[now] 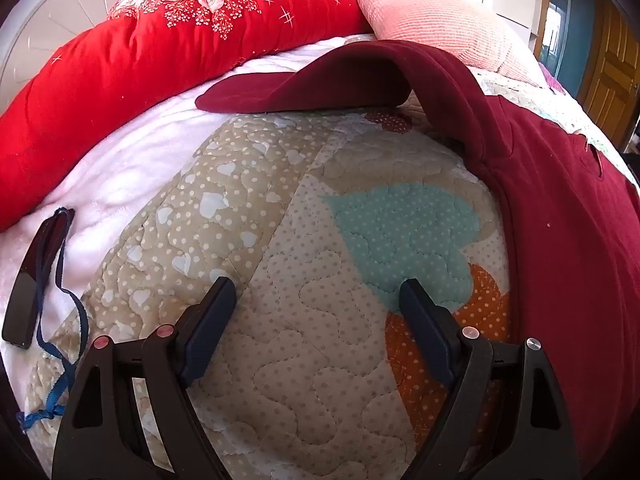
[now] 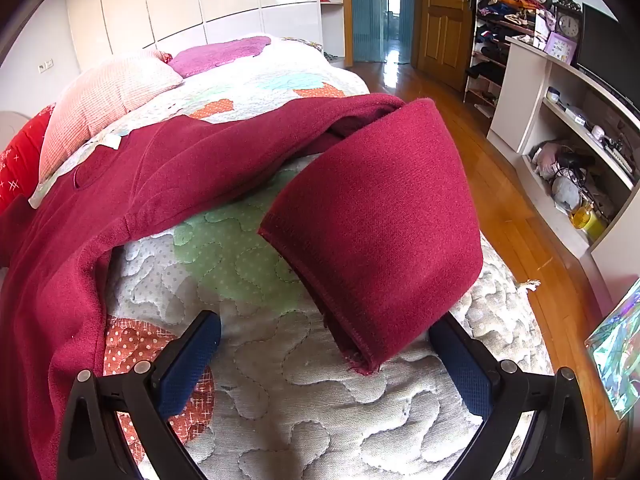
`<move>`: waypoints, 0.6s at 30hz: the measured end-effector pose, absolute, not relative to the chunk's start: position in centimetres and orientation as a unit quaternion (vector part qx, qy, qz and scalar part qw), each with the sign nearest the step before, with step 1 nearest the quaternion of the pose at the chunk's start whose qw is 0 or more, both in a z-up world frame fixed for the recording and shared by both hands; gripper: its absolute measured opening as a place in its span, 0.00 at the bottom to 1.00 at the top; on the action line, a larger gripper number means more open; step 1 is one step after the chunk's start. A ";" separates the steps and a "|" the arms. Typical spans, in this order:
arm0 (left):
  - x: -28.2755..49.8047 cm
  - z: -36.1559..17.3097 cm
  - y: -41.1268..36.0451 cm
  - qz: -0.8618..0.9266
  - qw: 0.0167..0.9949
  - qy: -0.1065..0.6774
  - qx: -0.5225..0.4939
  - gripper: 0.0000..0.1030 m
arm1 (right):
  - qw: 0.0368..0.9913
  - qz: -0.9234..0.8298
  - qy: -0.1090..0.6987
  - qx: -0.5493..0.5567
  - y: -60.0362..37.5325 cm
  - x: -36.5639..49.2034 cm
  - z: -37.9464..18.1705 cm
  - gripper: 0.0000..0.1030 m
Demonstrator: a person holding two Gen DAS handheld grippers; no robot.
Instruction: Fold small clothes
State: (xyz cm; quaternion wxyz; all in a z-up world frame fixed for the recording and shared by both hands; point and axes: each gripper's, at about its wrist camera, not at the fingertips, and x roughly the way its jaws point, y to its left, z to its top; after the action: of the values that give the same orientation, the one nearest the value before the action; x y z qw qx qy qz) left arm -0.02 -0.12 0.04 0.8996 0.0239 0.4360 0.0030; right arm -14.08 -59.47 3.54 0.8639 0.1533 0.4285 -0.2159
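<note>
The bed (image 2: 280, 420) carries a quilt (image 1: 300, 340) patterned in beige, teal and orange. A maroon garment (image 2: 100, 208) lies spread across the quilt, to the right in the left wrist view (image 1: 568, 260) and to the left in the right wrist view. One sleeve (image 2: 380, 232) lies folded over just ahead of the right gripper (image 2: 324, 344); its cuff end lies between the wide-spread fingers, and the pads do not press on it. The other sleeve (image 1: 320, 84) stretches across the far quilt, well beyond the left gripper (image 1: 318, 300), whose fingers also stand wide with only bare quilt between them. A red duvet (image 1: 100, 92) and a pink pillow (image 1: 432, 16) lie at the head of the bed. A dark phone (image 1: 30, 280) with a blue cord (image 1: 60, 292) lies on the white blanket (image 1: 132, 184) left of the left gripper. Shelves (image 2: 560, 128) stand beside the bed.
</note>
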 end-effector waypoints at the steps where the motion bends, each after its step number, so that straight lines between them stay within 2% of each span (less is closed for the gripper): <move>1: 0.0 0.1 -0.2 0.003 0.900 0.436 0.025 0.82 | 0.864 -0.216 0.428 0.153 -59.5 -14.1 3.5 1.00; 18: -0.1 0.0 -0.1 0.003 0.899 0.438 0.021 0.82 | 0.864 -0.217 0.428 0.152 -59.4 -14.1 3.5 1.00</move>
State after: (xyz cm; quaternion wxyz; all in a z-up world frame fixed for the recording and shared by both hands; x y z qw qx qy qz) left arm -0.07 -0.12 0.02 0.8988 0.0210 0.4379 0.0034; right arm -14.07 -59.42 3.52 0.8641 0.1516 0.4281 -0.2169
